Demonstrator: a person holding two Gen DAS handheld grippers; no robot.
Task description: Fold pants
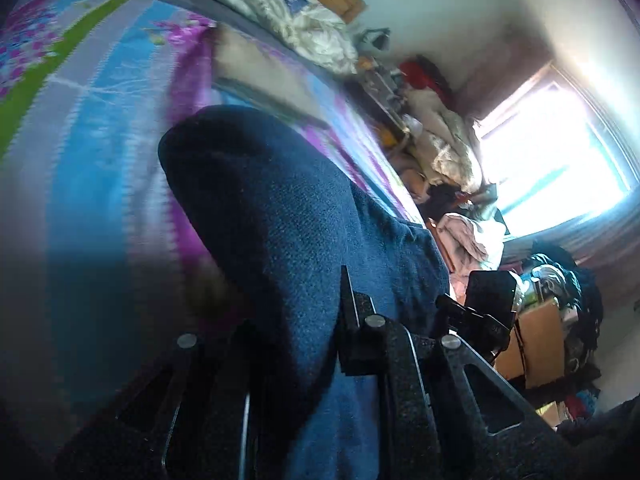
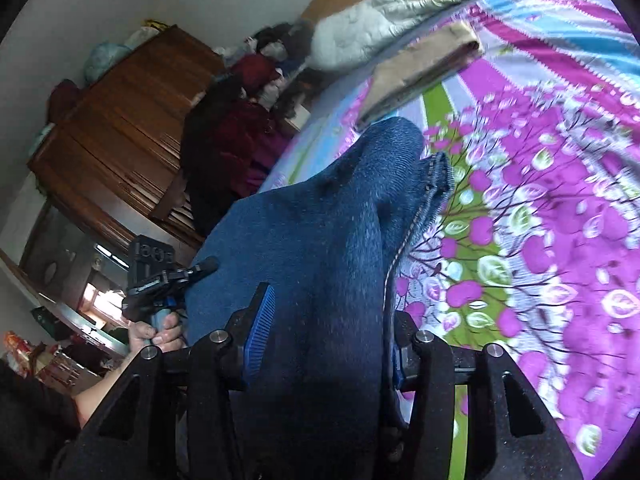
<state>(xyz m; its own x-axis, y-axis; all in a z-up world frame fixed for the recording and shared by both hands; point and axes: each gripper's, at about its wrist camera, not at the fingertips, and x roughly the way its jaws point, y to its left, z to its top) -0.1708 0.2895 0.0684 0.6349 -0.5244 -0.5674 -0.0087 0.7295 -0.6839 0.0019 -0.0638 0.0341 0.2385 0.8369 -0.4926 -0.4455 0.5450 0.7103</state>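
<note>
Dark blue denim pants (image 1: 288, 220) are lifted over a floral bedsheet (image 1: 80, 120) and drape forward from my left gripper (image 1: 288, 312), which is shut on the cloth; only one black finger (image 1: 348, 292) shows beside the fabric. In the right wrist view the same pants (image 2: 328, 220) run between the blue pads (image 2: 262, 332) of my right gripper (image 2: 328, 340), shut on them, with a stitched hem (image 2: 436, 176) hanging over the sheet (image 2: 540, 200). A hand (image 2: 160, 332) holds the left gripper (image 2: 160, 276) at the left. The right gripper (image 1: 488, 300) appears in the left wrist view.
A folded beige garment (image 2: 420, 68) lies further up the bed, also seen as a blurred beige garment (image 1: 256, 68). A crumpled quilt (image 2: 380, 20) sits by the headboard. A wooden wardrobe (image 2: 120, 132) and piles of clothes (image 1: 440, 128) line the bedside; a bright window (image 1: 552, 152) glares.
</note>
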